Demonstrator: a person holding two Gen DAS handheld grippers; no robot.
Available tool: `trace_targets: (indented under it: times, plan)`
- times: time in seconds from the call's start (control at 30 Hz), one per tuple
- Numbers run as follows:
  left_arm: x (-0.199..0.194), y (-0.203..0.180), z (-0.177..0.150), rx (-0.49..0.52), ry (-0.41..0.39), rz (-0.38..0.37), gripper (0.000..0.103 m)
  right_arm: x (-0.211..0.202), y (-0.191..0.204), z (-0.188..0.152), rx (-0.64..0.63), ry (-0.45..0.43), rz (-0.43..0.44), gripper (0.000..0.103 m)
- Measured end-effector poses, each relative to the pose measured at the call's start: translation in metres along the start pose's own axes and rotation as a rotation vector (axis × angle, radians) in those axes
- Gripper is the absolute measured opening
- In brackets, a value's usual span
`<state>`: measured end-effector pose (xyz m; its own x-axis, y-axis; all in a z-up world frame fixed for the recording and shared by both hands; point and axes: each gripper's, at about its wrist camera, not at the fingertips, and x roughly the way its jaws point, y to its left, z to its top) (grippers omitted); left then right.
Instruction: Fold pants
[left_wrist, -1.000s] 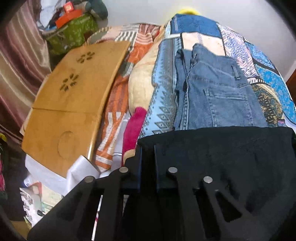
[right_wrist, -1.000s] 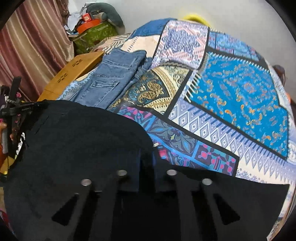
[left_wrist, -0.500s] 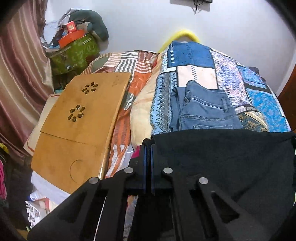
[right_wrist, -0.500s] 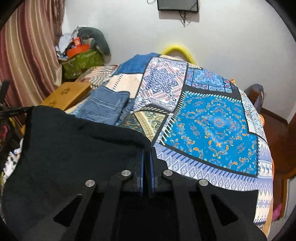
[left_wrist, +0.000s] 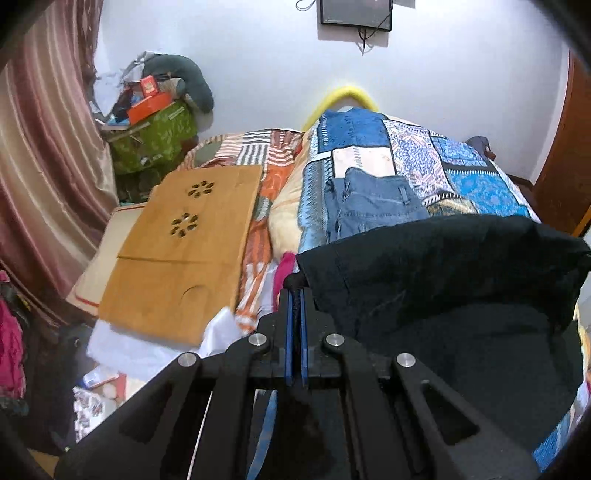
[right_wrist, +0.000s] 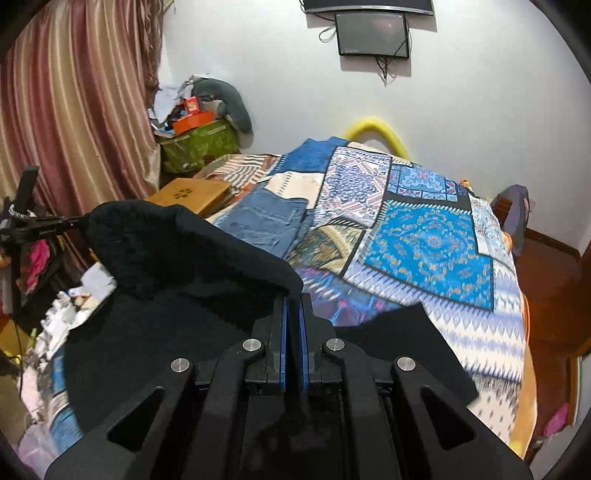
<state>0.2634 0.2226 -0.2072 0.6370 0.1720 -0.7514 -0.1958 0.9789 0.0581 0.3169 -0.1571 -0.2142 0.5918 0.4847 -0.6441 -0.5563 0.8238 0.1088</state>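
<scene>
Black pants (left_wrist: 443, 280) hang between my two grippers, held up above the near end of the bed. My left gripper (left_wrist: 295, 295) is shut on the left end of their top edge. My right gripper (right_wrist: 292, 299) is shut on the right end of that edge, and the black pants (right_wrist: 177, 266) sag to its left. The left gripper also shows in the right wrist view (right_wrist: 79, 221) at the far left, pinching the cloth. The lower part of the pants drops out of sight below the fingers.
A patchwork bedspread (right_wrist: 424, 236) covers the bed. Folded blue jeans (left_wrist: 373, 203) lie on it, also in the right wrist view (right_wrist: 266, 218). A wooden lap desk (left_wrist: 184, 251) lies to the left. A green bag (left_wrist: 155, 136) and curtain (left_wrist: 44, 155) stand at the far left.
Both grippers have risen and tilted up with the black pants, so the wall and the screen on it came into view. The pants' top edge now sags between them.
</scene>
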Motion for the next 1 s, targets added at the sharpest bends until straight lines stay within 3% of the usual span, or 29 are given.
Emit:
trace_targets:
  times: [0.27,0.6,0.9,1.0]
  plan:
    - [-0.025,0.021,-0.073,-0.059,0.029,0.023,0.003,-0.038,0.032,-0.050,0.029,0.010,0.048,0.005]
    - [-0.003,0.040,-0.158,-0.188,0.161,-0.014,0.002,-0.035,0.058,-0.119,0.076,0.105,0.071,0.005]
    - [0.010,0.032,-0.186,-0.156,0.232,-0.005,0.002,-0.035,0.060,-0.141,0.086,0.162,0.047,0.009]
    - [-0.001,0.034,-0.183,-0.128,0.222,0.003,0.004,-0.043,0.057,-0.138,0.081,0.193,0.030,0.025]
